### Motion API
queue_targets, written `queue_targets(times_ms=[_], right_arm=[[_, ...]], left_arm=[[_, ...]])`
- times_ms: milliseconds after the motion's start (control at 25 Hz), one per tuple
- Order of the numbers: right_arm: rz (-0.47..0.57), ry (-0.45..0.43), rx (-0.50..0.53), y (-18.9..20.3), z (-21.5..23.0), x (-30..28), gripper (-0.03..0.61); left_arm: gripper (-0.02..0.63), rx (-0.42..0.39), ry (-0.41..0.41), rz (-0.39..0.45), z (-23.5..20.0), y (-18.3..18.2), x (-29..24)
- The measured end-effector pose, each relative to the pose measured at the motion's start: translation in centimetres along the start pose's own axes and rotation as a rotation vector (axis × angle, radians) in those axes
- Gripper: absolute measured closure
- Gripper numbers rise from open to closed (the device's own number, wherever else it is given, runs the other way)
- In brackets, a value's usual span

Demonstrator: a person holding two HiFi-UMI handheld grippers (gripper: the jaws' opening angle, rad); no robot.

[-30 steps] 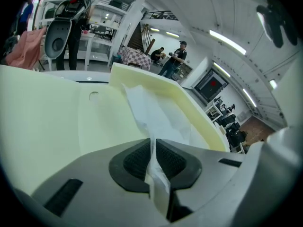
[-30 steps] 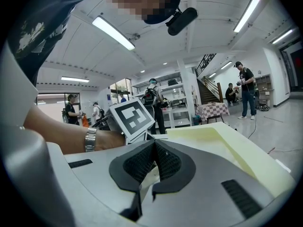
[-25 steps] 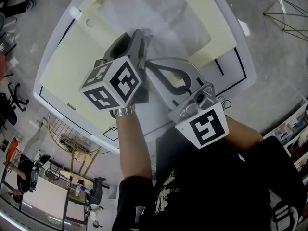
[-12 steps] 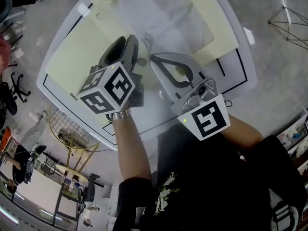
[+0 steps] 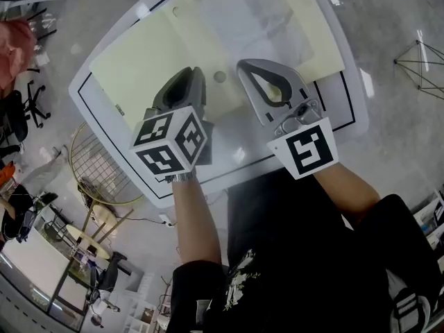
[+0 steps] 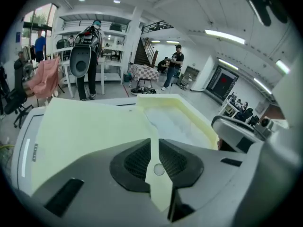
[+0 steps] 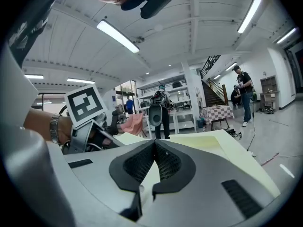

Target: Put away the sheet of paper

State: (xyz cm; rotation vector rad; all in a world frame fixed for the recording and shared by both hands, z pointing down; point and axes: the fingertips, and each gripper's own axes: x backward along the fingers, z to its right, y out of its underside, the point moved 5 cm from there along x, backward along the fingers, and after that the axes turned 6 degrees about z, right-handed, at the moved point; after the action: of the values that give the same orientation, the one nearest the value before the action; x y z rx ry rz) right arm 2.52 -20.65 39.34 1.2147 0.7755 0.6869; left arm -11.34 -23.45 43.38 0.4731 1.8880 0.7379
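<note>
White counter (image 5: 331, 97) under a pale yellow mat (image 5: 139, 75), sheet of paper (image 5: 253, 19) flat on its far half, just ahead of the right gripper (image 5: 267, 82), probably the nearer, shut and empty; left gripper (image 5: 186, 82) alongside, jaws just narrowed to a slit, nothing between.

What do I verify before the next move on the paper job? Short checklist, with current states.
1. Left gripper jaws free: ok. They stand slightly apart, have just been closing, and nothing is between them.
2. Right gripper jaws free: ok. They are shut on nothing.
3. White sheet lies on the yellow folder: ok.
4. Sheet fully tucked in: cannot tell.
5. Folder rests on the white table: ok.
</note>
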Motion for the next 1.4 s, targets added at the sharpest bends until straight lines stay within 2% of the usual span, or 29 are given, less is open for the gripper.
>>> queue_targets(times_ms=[160, 440, 720, 880, 1040, 1400], right_arm=[[0.033, -0.007, 0.024, -1.7, -1.2, 0.7, 0.586], [0.052, 0.02, 0.072, -3.5, -3.4, 1.7, 0.586], [0.136, -0.01, 0.146, -6.8, -7.1, 3.7, 0.586], [0.173, -0.006, 0.18, -8.6, -8.4, 5.7, 0.586], [0.199, 0.004, 0.205, -9.9, -9.0, 7.3, 0.586], [0.269, 0.02, 0.246, -12.6, -11.0, 9.6, 0.586]], left_arm=[[0.604, -0.058, -0.056, 0.09, 0.5, 0.0, 2.6], [0.611, -0.166, -0.131, 0.193, 0.6, 0.3, 7.7], [0.611, -0.194, -0.188, 0.34, 0.8, 0.3, 14.4], [0.611, -0.196, -0.186, 0.403, 1.6, 0.8, 16.9], [0.611, -0.214, -0.221, 0.481, 2.2, 0.6, 18.9], [0.611, -0.337, -0.268, 0.65, 4.7, -1.1, 24.0]])
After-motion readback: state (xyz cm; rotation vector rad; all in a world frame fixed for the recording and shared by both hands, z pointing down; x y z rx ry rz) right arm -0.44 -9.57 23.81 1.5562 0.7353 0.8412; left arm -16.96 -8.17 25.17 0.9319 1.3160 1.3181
